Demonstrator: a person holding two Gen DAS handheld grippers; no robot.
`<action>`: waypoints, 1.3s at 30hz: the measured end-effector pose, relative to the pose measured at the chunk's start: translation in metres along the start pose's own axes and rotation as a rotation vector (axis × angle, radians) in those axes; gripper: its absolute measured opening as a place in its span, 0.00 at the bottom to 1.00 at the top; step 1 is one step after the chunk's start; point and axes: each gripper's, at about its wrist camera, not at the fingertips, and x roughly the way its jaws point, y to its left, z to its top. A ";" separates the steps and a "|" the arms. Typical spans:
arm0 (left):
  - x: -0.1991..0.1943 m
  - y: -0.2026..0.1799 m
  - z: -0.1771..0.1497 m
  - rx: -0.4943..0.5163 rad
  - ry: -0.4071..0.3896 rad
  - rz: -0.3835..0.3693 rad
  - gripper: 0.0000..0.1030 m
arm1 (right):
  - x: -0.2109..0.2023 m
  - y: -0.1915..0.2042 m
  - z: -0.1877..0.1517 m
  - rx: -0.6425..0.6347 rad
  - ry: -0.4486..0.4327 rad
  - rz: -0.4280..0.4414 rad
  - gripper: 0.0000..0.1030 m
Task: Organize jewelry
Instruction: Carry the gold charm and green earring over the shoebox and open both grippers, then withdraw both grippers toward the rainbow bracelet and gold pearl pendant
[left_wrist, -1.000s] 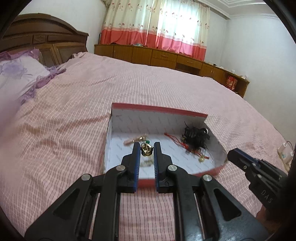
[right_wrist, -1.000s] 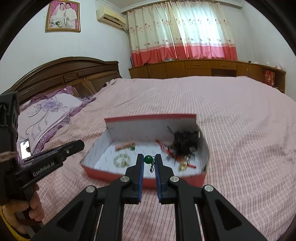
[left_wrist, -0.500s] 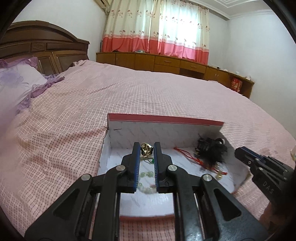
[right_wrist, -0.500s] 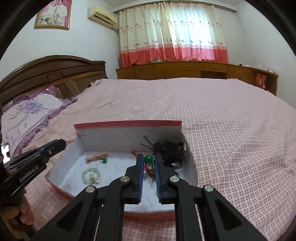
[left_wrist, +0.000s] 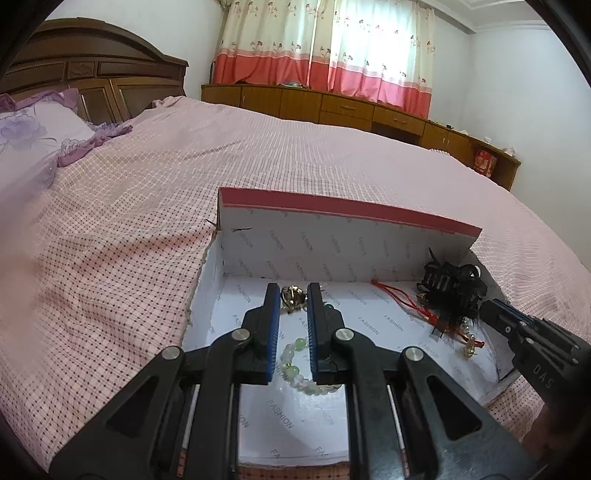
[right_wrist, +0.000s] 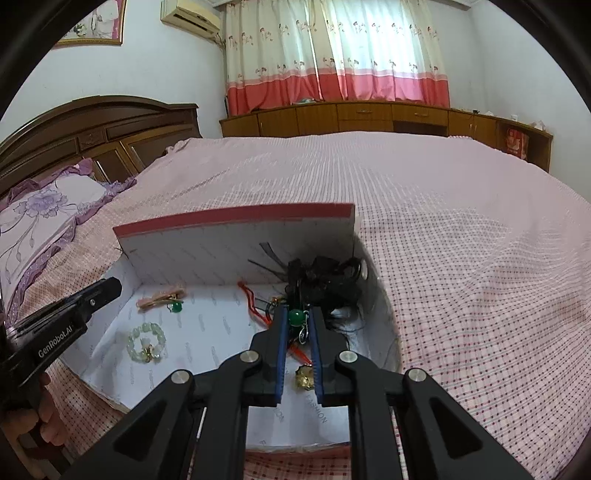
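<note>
One box (right_wrist: 236, 221), one bead bracelet (right_wrist: 146, 341), one pink hair clip (right_wrist: 160, 300), one black hair claw (left_wrist: 452, 291), two tools.

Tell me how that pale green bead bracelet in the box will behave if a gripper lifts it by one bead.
The bead bracelet is separate beads on a string, so it would probably sag and swing. Round, glossy beads look slippery. On the box floor, it may roll slightly.

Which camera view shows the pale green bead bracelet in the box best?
The right wrist view: the bead bracelet lies whole and unobstructed on the box floor. In the left wrist view only part of it shows, between and behind the left tool fingers.
</note>
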 end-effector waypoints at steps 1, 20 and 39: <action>0.000 0.000 0.000 0.001 0.001 0.001 0.06 | 0.001 0.000 0.000 0.000 0.003 0.001 0.13; -0.048 0.001 0.017 0.014 -0.006 -0.010 0.27 | -0.042 0.002 0.013 0.030 -0.036 0.039 0.28; -0.122 0.007 -0.012 0.007 0.109 -0.080 0.28 | -0.144 0.015 -0.028 0.014 0.010 0.111 0.28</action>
